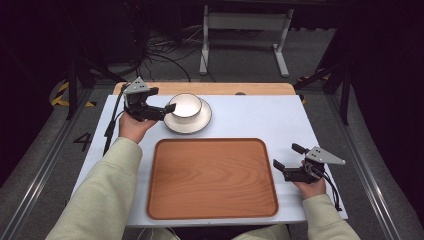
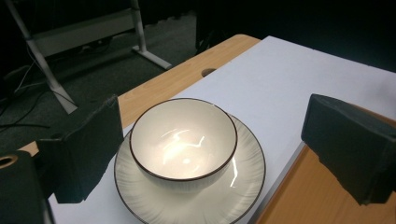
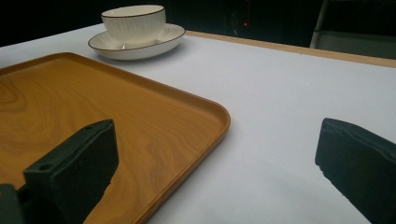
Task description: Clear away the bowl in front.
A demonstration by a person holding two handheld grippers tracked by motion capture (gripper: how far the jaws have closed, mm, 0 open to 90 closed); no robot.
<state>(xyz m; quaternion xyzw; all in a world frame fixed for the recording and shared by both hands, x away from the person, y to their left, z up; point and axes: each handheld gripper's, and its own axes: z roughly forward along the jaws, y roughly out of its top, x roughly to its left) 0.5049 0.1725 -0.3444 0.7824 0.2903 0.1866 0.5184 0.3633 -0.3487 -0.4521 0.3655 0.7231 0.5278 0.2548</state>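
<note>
A cream bowl (image 1: 185, 106) with a dark rim stands on a matching plate (image 1: 201, 121) at the back left of the white board. My left gripper (image 1: 161, 100) is open just left of the bowl, one jaw tip close to the plate's edge. In the left gripper view the bowl (image 2: 184, 140) and plate (image 2: 245, 186) lie ahead between the spread jaws of the left gripper (image 2: 217, 116). My right gripper (image 1: 287, 156) rests open at the tray's right side, holding nothing. The right gripper view has the right gripper (image 3: 219, 140) over the tray corner, with the bowl (image 3: 134, 21) far off.
A large wooden tray (image 1: 212, 177) lies bare in the middle front of the white board (image 1: 260, 117). A strip of wooden tabletop (image 1: 220, 88) shows behind the board. Beyond it are a dark floor with cables and a white stand (image 1: 245, 30).
</note>
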